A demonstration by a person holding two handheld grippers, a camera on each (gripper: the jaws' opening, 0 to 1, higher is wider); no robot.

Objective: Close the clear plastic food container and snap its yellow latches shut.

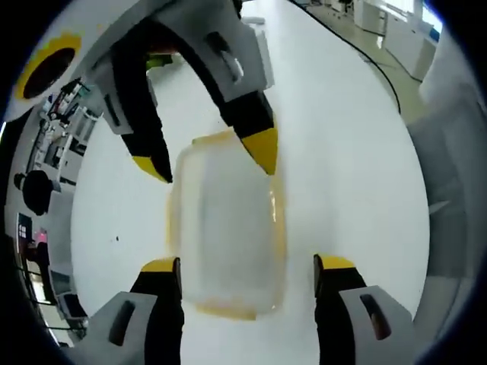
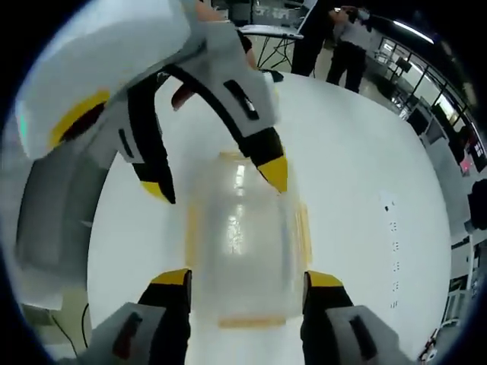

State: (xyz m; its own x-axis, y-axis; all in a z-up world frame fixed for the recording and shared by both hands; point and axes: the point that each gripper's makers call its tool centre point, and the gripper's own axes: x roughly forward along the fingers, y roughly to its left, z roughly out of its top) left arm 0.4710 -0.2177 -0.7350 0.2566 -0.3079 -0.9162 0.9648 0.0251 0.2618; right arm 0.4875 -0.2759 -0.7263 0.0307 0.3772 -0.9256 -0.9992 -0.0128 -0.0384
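Between both grippers lies the container (image 1: 227, 228), long axis running from one to the other; left gripper (image 1: 247, 268) and right gripper (image 2: 247, 280) straddle opposite ends, jaws spread, nothing gripped.

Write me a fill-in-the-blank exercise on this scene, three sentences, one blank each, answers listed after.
1. The clear container rests on a table whose top is ____ in colour.
2. The tips of the left gripper and of the right gripper are coloured ____.
3. In the right gripper view, the container lies ____ that gripper's own two jaws, which stand open.

Missing words: white; yellow; between
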